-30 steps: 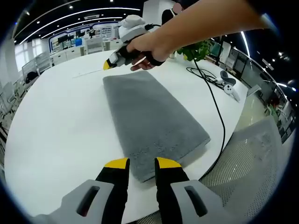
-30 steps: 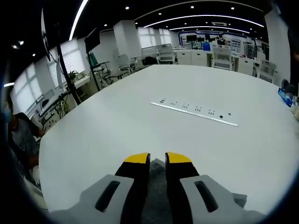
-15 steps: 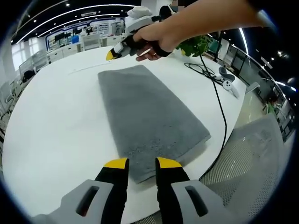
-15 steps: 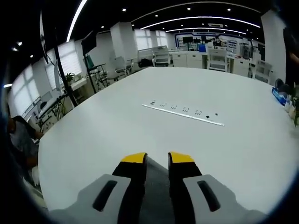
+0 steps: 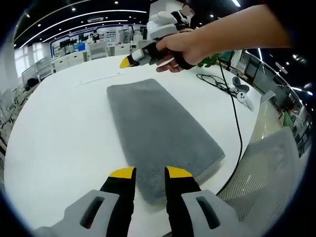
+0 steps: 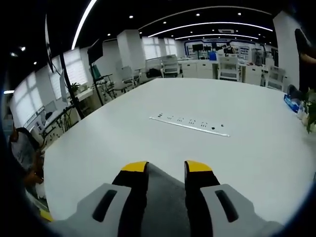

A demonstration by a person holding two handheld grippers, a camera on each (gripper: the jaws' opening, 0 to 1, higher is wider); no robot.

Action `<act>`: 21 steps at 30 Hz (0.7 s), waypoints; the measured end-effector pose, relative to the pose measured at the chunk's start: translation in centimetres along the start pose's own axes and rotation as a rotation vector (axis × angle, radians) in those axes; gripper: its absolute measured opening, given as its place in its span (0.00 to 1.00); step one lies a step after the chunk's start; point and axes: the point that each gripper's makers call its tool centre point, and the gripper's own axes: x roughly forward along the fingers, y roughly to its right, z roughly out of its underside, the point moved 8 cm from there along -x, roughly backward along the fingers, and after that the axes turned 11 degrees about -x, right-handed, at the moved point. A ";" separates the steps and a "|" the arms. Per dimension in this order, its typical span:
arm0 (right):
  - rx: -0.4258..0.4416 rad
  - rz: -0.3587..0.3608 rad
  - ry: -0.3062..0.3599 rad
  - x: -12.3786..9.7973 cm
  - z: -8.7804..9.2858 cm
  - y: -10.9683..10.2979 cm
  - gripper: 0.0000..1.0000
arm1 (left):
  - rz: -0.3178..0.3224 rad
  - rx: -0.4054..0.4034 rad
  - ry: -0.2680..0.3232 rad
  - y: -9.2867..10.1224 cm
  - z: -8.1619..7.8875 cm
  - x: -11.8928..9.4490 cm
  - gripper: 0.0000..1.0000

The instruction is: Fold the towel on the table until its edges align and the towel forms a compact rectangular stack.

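Observation:
A grey towel (image 5: 158, 131) lies folded into a long flat rectangle on the white table (image 5: 59, 133). My left gripper (image 5: 150, 173) hovers over its near short end, jaws a little apart, with the towel's edge showing between them and nothing pinched. A hand holds my right gripper (image 5: 129, 61) just beyond the towel's far end, lifted off the cloth. In the right gripper view that gripper (image 6: 166, 167) stands open, and the grey towel (image 6: 165, 202) shows low between its jaws, untouched.
A black cable (image 5: 232, 128) runs along the table's right edge past a white controller (image 5: 242, 96) and a green plant (image 5: 210, 60). A mesh chair (image 5: 276, 168) stands off that edge. A recessed socket strip (image 6: 190, 124) crosses the table ahead. A person (image 6: 24, 153) sits left.
The right gripper's jaws have spread wider and it has lifted off the towel's far end. The left gripper has kept its place over the near end, and the towel lies flat.

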 end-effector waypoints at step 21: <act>-0.061 -0.020 0.038 -7.1 0.7 1.7 0.36 | -0.019 0.028 0.086 -0.6 -4.0 2.0 0.30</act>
